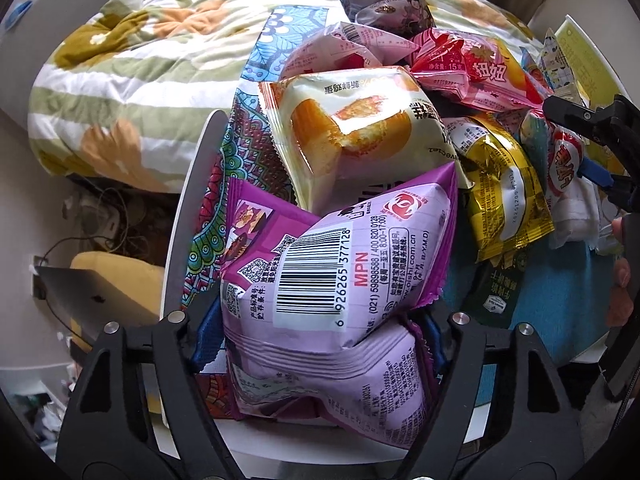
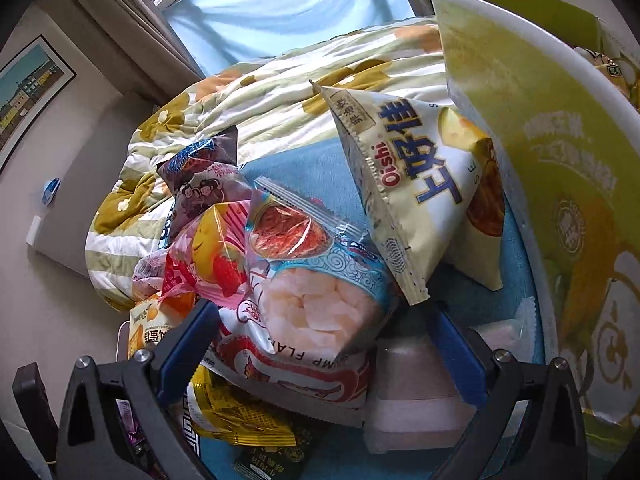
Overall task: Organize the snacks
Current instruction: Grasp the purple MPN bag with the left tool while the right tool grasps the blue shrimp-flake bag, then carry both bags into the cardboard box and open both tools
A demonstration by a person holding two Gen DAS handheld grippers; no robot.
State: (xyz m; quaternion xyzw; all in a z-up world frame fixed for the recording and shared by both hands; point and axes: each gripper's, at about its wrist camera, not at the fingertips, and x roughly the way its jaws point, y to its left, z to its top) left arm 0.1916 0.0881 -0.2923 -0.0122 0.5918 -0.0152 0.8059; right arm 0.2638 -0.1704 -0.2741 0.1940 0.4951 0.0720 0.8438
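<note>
The left hand-held gripper (image 1: 316,344) pinches a purple snack packet (image 1: 336,280) at the near end of the snack pile; just beyond lies a cake packet (image 1: 352,136). The right hand-held gripper (image 2: 320,344), spread, apparently straddles a shrimp-chip bag (image 2: 304,300). Next: lift and sort.

Soft daylight comes from the window (image 2: 288,4) behind my bed. Foil wrappers glare a bit. Fisheye bends and darkens the edges.
</note>
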